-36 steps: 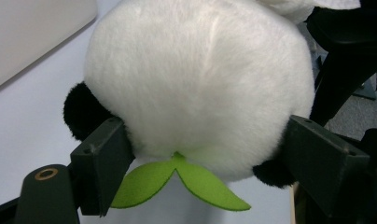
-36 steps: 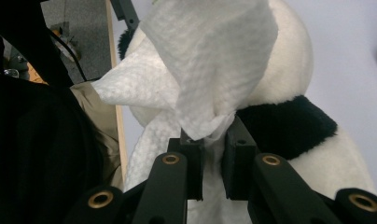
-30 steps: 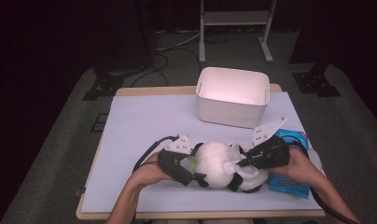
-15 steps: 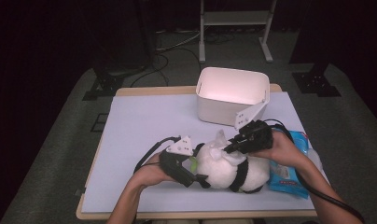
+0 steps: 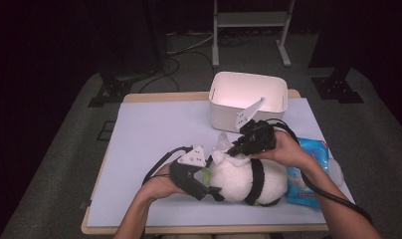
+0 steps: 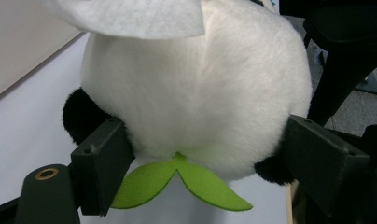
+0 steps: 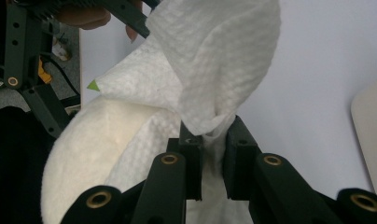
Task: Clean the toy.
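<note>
A white plush toy (image 5: 239,179) with black bands lies on the table (image 5: 154,129), its round head (image 6: 200,84) toward my left. My left gripper (image 5: 211,191) is closed on that head, one finger (image 6: 100,163) pressed into each side, just above a green felt leaf (image 6: 186,179). My right gripper (image 5: 234,151) hovers over the top of the head, shut on a white wipe (image 7: 214,60). The wipe (image 5: 221,149) bunches up out of the jaws and drapes onto the plush (image 7: 93,144). Its edge hangs at the top of the left gripper view (image 6: 130,16).
A blue pack of wipes (image 5: 308,169) lies right of the plush, under the right forearm. A white open bin (image 5: 246,97) stands at the back, close behind the right gripper. The table's left half is bare lavender surface.
My right gripper has travelled left and slightly up, from the plush's right side to above its head, drawing the wipe along. The left gripper has stayed put on the head.
</note>
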